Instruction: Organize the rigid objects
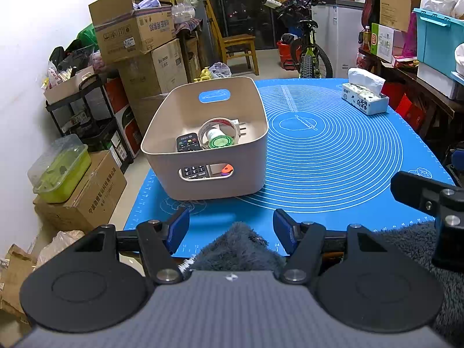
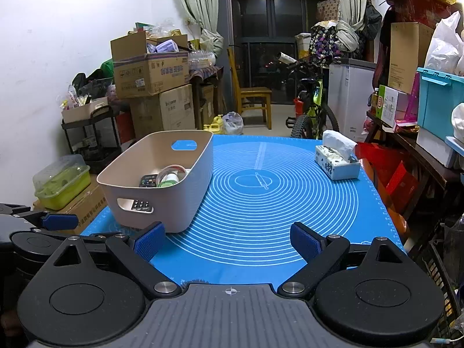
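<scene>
Beige bin (image 1: 203,156) ahead of left tool (image 1: 230,229), left of right tool (image 2: 227,242); both wide, empty.

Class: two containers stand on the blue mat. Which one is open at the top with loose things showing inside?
The beige bin at the mat's left, holding a remote control and tape roll. The tissue box only shows tissue.

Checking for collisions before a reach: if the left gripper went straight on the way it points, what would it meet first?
Probably the blue mat, just short of the beige bin; the open left gripper holds nothing. Depth is unclear.
</scene>
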